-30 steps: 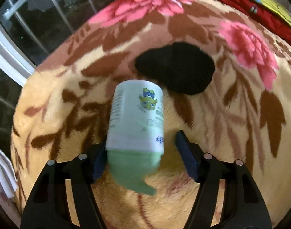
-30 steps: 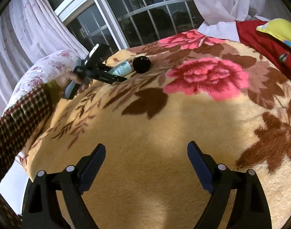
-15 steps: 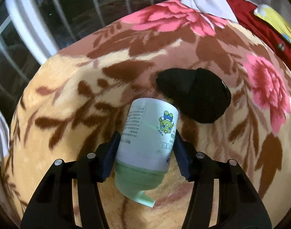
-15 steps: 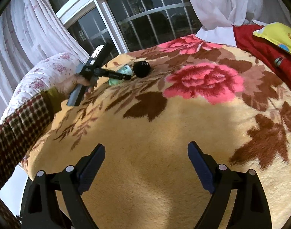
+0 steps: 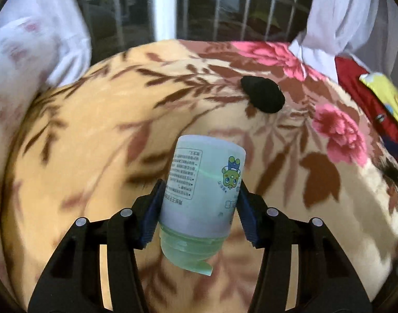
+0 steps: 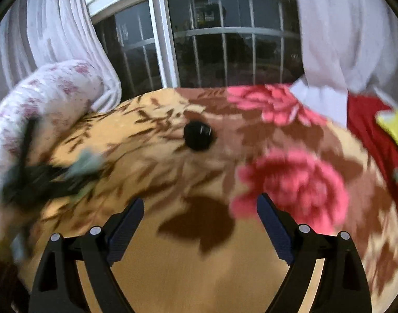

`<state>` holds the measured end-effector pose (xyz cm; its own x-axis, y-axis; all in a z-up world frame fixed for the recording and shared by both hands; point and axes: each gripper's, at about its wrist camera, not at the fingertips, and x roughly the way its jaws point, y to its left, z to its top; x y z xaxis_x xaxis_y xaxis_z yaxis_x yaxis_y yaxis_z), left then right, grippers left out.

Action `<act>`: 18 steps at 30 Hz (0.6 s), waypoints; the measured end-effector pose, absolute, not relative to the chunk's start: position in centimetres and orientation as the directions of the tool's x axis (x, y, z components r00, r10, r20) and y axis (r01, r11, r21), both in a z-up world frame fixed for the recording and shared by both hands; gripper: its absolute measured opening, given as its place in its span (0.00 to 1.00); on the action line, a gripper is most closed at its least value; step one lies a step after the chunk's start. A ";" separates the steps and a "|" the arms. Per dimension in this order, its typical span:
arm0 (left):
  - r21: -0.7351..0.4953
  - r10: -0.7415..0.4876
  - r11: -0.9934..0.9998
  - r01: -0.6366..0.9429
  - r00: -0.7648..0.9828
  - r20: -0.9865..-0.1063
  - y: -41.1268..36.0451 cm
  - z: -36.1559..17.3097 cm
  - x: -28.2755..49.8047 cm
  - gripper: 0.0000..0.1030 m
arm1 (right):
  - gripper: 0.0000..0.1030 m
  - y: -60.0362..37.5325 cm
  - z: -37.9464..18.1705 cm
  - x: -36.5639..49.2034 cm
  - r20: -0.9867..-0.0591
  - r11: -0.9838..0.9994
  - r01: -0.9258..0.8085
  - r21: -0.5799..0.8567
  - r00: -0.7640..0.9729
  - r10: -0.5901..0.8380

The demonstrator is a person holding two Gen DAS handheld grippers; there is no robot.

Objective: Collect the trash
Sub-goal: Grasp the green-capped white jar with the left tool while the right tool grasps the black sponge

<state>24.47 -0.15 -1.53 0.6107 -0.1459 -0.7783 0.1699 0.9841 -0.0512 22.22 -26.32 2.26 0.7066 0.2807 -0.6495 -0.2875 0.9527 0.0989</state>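
A pale green bottle (image 5: 201, 182) with a cartoon label and a green cap end is clamped between the blue pads of my left gripper (image 5: 199, 195), lifted off the floral blanket (image 5: 94, 135). A round black object (image 5: 264, 96) lies on the blanket beyond it, seen too in the right wrist view as the black object (image 6: 199, 135). My right gripper (image 6: 200, 214) stands open above the blanket with nothing between its fingers. At the left of the right wrist view the left gripper (image 6: 42, 180) with the bottle (image 6: 85, 163) shows as a blur.
A window with bars (image 6: 225, 52) and white curtains (image 6: 60, 26) stands behind the bed. A floral pillow (image 6: 42, 99) lies at the left. Red bedding (image 5: 360, 99) and a yellow item (image 5: 386, 96) lie at the right edge.
The left gripper closed on the bottle, then lifted it and drew back from the black object while rolling. The right gripper moved forward toward the black object, still open.
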 end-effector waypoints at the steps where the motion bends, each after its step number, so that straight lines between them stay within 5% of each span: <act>1: -0.061 -0.150 0.985 0.163 0.615 -0.774 0.2 -1.4 23.2 0.51 | 0.84 -25.5 2.4 23.9 -0.650 0.952 -0.293 0.089 0.707 0.278; 13: -0.032 -0.118 0.989 0.143 0.645 -0.755 2.3 -1.6 18.7 0.51 | 0.84 -18.4 -2.7 40.0 -0.758 0.968 -0.248 -0.036 0.638 0.135; 16: -0.043 -0.125 0.989 0.143 0.638 -0.760 2.5 -2.2 18.6 0.51 | 0.66 -17.9 -4.4 42.2 -0.799 0.969 -0.241 -0.045 0.591 0.110; 17: -0.045 -0.126 0.989 0.142 0.639 -0.759 2.5 -2.2 18.6 0.51 | 0.50 -17.8 -4.7 42.6 -0.812 0.967 -0.252 -0.025 0.570 0.128; 18: -0.048 -0.128 0.989 0.141 0.637 -0.760 2.6 -2.4 18.7 0.51 | 0.49 -17.7 -4.9 42.7 -0.819 0.966 -0.259 -0.001 0.555 0.148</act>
